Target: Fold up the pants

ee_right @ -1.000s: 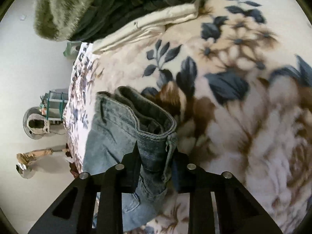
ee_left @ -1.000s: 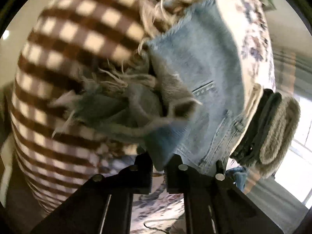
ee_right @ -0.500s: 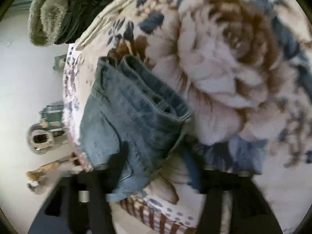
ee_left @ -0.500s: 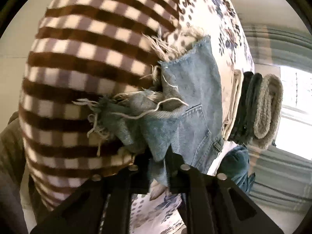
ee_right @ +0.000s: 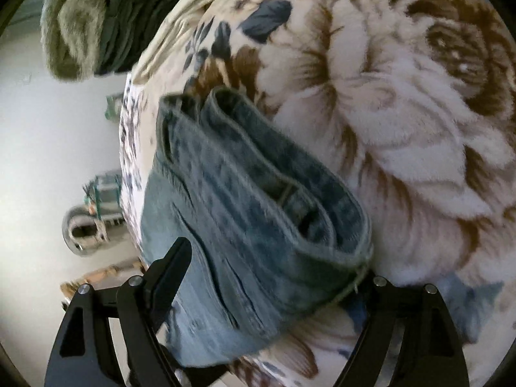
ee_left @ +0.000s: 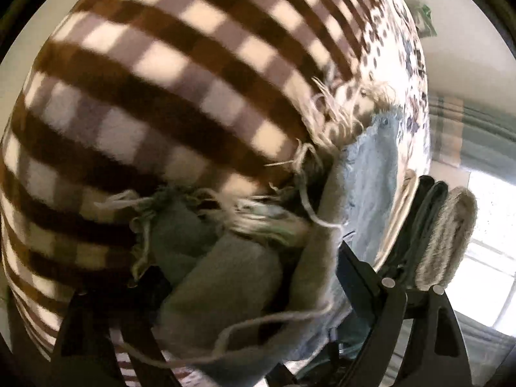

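Light blue jeans with frayed hems lie on a bed. In the left wrist view the frayed leg ends (ee_left: 225, 258) are bunched right in front of the camera, between the wide-apart fingers of my left gripper (ee_left: 245, 290), which is open. The rest of the jeans (ee_left: 371, 187) stretches away to the right. In the right wrist view the folded waistband end (ee_right: 258, 200) lies between the spread fingers of my right gripper (ee_right: 274, 277), which is open, with the cloth resting loose on the blanket.
A brown and cream checked blanket (ee_left: 145, 90) and a floral blanket (ee_right: 403, 113) cover the bed. A stack of folded clothes with a furry green item (ee_right: 74, 22) sits at the far end, also in the left wrist view (ee_left: 448, 235). Beyond the bed edge is floor with clutter (ee_right: 87, 229).
Both grippers have opened and let go of the jeans. The left one dropped the frayed leg ends close in front of it; the right one released the waistband onto the floral blanket.
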{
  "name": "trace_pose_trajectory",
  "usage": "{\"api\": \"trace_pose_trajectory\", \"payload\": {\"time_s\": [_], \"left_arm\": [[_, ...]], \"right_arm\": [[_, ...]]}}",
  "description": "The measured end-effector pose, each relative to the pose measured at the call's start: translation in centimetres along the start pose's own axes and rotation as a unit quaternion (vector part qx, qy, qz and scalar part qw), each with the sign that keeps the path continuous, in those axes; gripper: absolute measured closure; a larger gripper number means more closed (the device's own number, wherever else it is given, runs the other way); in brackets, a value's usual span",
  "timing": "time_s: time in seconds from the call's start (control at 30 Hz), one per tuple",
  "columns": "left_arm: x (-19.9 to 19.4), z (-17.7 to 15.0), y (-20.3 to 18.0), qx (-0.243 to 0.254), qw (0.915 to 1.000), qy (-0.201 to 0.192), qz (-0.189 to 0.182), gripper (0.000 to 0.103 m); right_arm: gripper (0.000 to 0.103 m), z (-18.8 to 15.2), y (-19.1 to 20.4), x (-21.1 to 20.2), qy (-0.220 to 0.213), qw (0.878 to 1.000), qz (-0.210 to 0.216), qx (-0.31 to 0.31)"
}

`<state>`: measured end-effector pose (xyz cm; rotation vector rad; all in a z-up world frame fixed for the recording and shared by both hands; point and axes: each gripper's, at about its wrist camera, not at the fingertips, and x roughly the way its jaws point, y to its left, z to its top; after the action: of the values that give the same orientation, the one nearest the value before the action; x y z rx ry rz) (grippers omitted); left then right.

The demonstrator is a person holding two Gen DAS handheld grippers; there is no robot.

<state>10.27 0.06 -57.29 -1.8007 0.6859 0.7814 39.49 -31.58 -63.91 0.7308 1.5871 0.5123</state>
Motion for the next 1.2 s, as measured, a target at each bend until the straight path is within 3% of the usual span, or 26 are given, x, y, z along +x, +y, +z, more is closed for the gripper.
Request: {"api": "trace_pose_trajectory", "payload": {"time_s": [0.03,0.1,0.13,0.17,0.27,0.53,0.7,0.83,0.97,1.2], "left_arm": [[0.1,-0.2,-0.3,0.004,1.0000,-0.004,0.000,0.016],[-0.2,-0.5,-0.9,0.015,0.9997,-0.020,-0.001,0.035],[-0.4,-0.5,-1.4,0.024,0.9994,-0.026,0.002,0.061],[-0.5,-0.5,-1.6,0.029,0.9992,-0.026,-0.004,0.073],[-1.2,-0.5,-3.1,0.057,0.9981,-0.021,-0.005,0.078],[-5.6,-1.0,-8.8,0.103,0.9947,0.001,0.005,0.080],[-8.3,-1.2,-15.8,0.147,0.9888,0.028,-0.001,0.080],[-9.7,-1.8,-23.1,0.187,0.9807,0.051,-0.025,0.080],[-10.0,-2.4,-31.9,0.225,0.9686,0.078,-0.071,0.080],[-6.4,-3.5,-50.7,0.281,0.9364,0.144,-0.153,0.080]], "right_arm": [[0.018,0.1,-0.3,0.0,-0.014,1.000,0.009,0.022],[0.032,0.1,-1.0,-0.1,-0.033,0.998,0.007,0.056],[0.050,0.0,-1.2,-0.3,-0.040,0.997,0.002,0.066],[0.056,-0.1,-1.3,-0.5,-0.044,0.996,0.002,0.071],[0.072,-0.9,-0.2,-1.6,-0.056,0.997,-0.006,0.061],[0.076,-2.5,7.6,-7.4,-0.075,0.997,-0.024,0.024],[0.076,-2.4,12.8,-12.3,-0.087,0.996,-0.009,0.006],[0.076,-1.1,17.9,-17.0,-0.122,0.992,0.010,0.003],[0.076,1.5,24.3,-21.2,-0.177,0.984,0.032,-0.003],[0.076,10.2,35.7,-27.5,-0.300,0.950,0.079,0.018]]}}
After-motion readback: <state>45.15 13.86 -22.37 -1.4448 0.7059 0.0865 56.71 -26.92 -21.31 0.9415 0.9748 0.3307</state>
